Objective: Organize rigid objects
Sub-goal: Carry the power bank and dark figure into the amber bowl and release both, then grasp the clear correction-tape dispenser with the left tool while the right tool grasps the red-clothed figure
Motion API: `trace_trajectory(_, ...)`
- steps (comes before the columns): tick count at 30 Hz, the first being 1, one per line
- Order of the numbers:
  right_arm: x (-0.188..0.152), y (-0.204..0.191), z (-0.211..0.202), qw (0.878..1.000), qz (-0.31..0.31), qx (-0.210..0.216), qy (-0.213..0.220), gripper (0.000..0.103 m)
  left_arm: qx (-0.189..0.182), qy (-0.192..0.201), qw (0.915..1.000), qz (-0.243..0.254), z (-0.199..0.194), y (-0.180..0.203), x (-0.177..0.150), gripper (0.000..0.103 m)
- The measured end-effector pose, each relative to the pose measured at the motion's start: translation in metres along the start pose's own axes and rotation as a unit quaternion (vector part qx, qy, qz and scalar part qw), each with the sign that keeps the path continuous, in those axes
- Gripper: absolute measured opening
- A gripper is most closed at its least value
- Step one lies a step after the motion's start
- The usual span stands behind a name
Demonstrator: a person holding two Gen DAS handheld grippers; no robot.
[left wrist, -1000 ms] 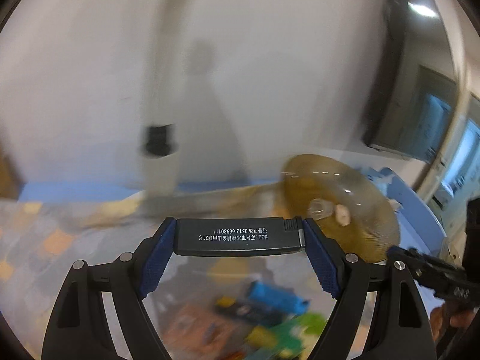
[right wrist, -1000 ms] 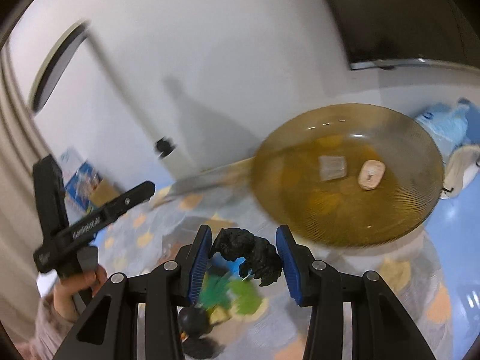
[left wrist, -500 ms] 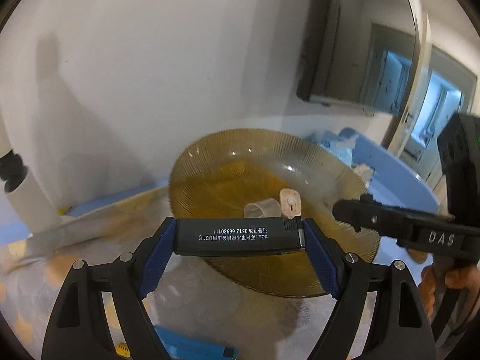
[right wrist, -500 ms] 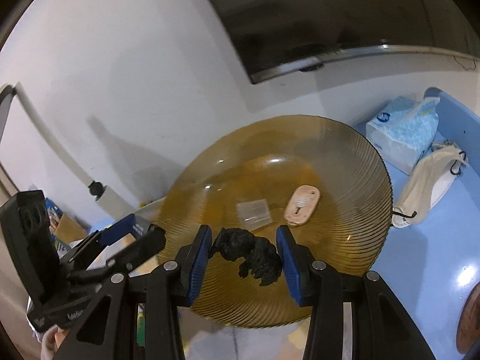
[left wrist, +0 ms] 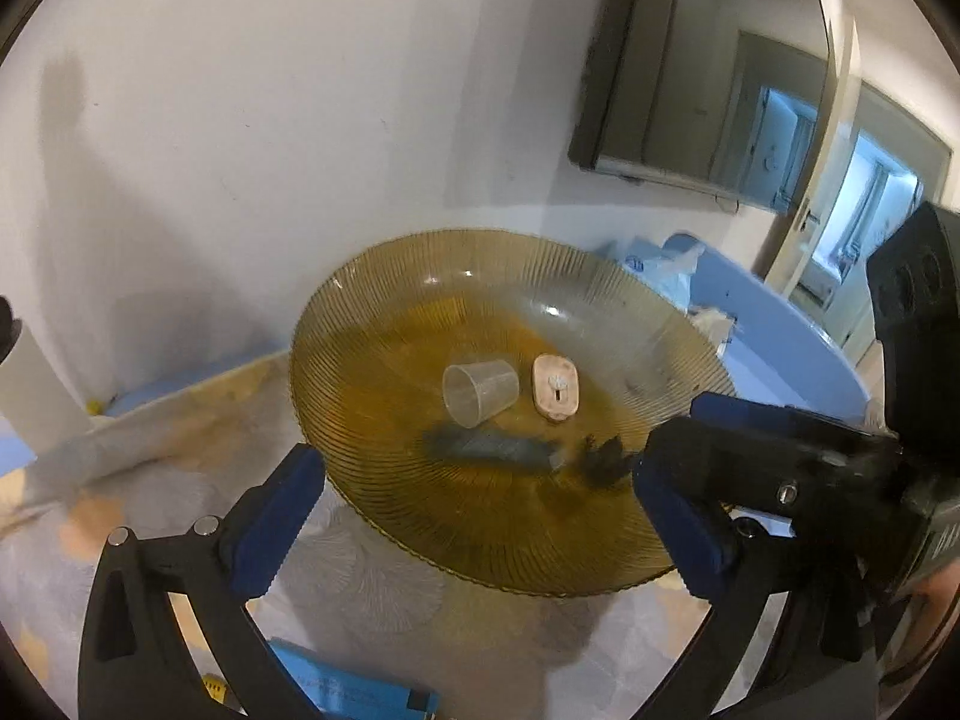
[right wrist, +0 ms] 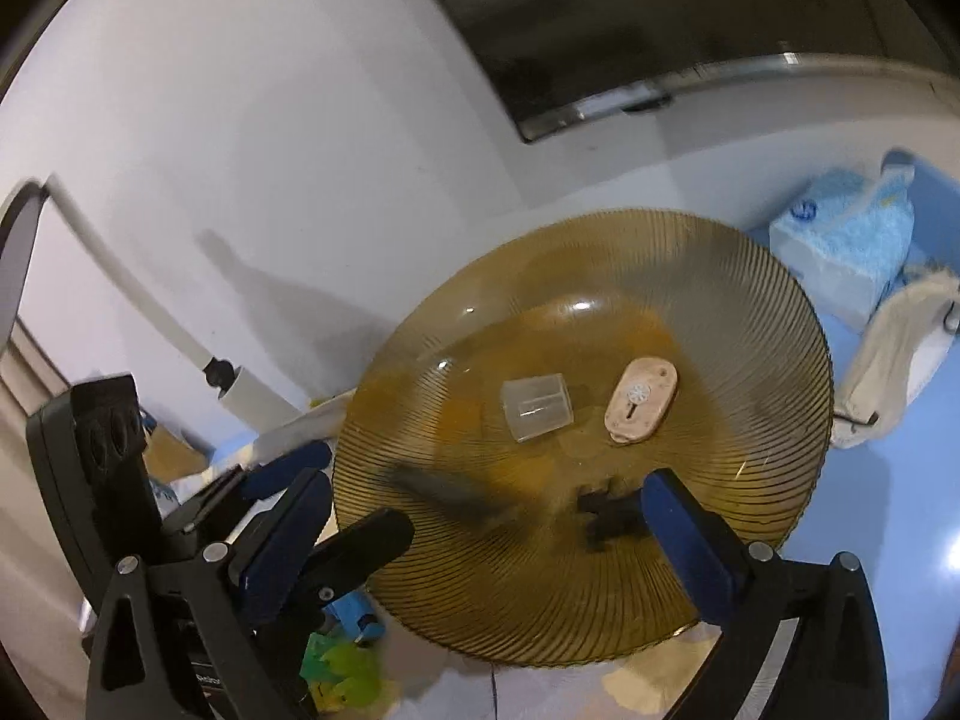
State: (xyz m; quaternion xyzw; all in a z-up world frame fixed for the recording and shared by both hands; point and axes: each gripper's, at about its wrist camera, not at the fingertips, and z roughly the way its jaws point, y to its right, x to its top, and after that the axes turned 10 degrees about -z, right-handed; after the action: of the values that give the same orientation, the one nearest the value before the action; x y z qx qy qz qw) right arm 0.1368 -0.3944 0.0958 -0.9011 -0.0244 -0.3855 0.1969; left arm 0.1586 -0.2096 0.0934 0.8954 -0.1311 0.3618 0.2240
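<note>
Both jaws opening, nothing pinched. Left gripper (left wrist: 474,498) spread; lighter (left wrist: 486,444) (blurred) just ahead on the plate (left wrist: 372,324). Right gripper (right wrist: 498,516) spread; black toy (right wrist: 606,510) beside its right finger, same plate.

Amber glass plate (left wrist: 384,324), translucent, finely ribbed from centre to rim, glossy with small highlights. Clear plastic cup (left wrist: 479,384) lying on it, thin and smooth. Pale pink oval piece (left wrist: 555,387), matt, plastic by the look. Dark flat bar (right wrist: 447,489) and black lumpy toy (right wrist: 606,510), both blurred, finish unreadable. Left tongs (left wrist: 480,516) and right tongs (right wrist: 498,543): matt black hard plastic arms with bright metal screw heads, blue rubbery pads (left wrist: 273,525). Worktop (right wrist: 888,510) smooth, glossy light blue. Patterned cloth (left wrist: 372,594) under the plate, soft and matt. Tissue pack (right wrist: 840,240) in crinkly blue-white film. White fabric mask (right wrist: 894,354), matt. Wall (left wrist: 300,90) painted white, matt.
</note>
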Motion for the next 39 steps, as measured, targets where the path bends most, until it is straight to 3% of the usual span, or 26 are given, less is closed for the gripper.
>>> trace_trajectory(11, 0.007, -0.044, -0.04, 0.998, -0.05, -0.029, 0.022, 0.103, 0.035, 0.024, 0.9988, -0.026, -0.053, -0.025, 0.005, 0.102)
trace_trajectory(22, 0.005, -0.125, -0.068, 0.995, -0.087, -0.009, 0.047, 0.103, 0.123, 0.048, 0.9895, -0.059, -0.145, -0.092, -0.007, 0.102)
trace_trajectory(29, -0.03, -0.175, -0.059, 0.992, -0.124, 0.008, 0.019, 0.103, 0.158, 0.032, 0.9811, -0.107, -0.166, -0.142, -0.05, 0.102)
trace_trajectory(35, -0.075, -0.19, -0.036, 0.991, -0.133, 0.008, -0.019, 0.103, 0.189, -0.003, 0.9713, -0.145, -0.16, -0.178, -0.093, 0.102)
trace_trajectory(39, -0.101, -0.191, -0.023, 0.989, -0.14, -0.004, -0.048, 0.103, 0.189, -0.021, 0.9713, -0.143, -0.151, -0.184, -0.113, 0.102)
